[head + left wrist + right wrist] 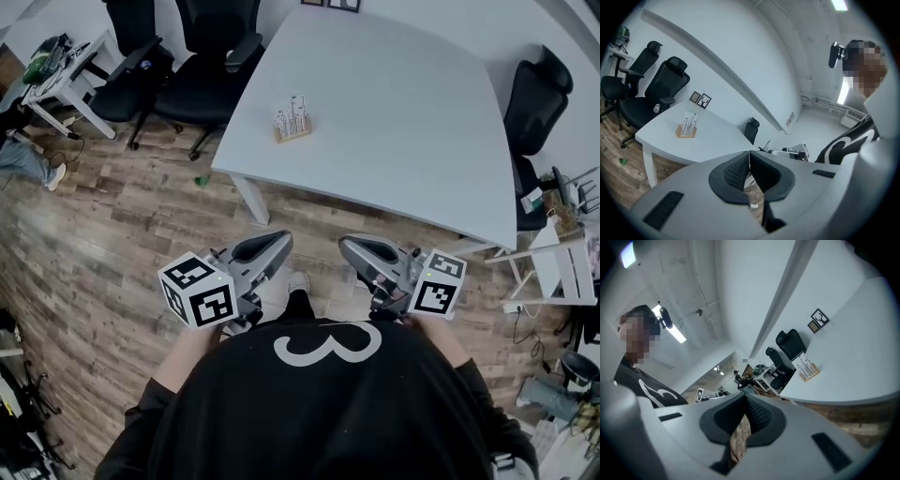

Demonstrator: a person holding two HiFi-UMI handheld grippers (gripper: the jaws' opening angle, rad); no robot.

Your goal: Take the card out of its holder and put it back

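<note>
A small wooden holder with several white cards standing upright in it sits on the white table, near its left edge. The holder also shows far off in the left gripper view, and small and distant as the holder in the right gripper view. Both grippers are held close to the person's body over the wooden floor, well short of the table. My left gripper is shut with nothing in it, its tips meeting. My right gripper is likewise shut and empty.
Black office chairs stand at the table's left side and another chair at its right. A white side desk is at far left, and shelving with clutter at right. Two small picture frames stand at the table's far edge.
</note>
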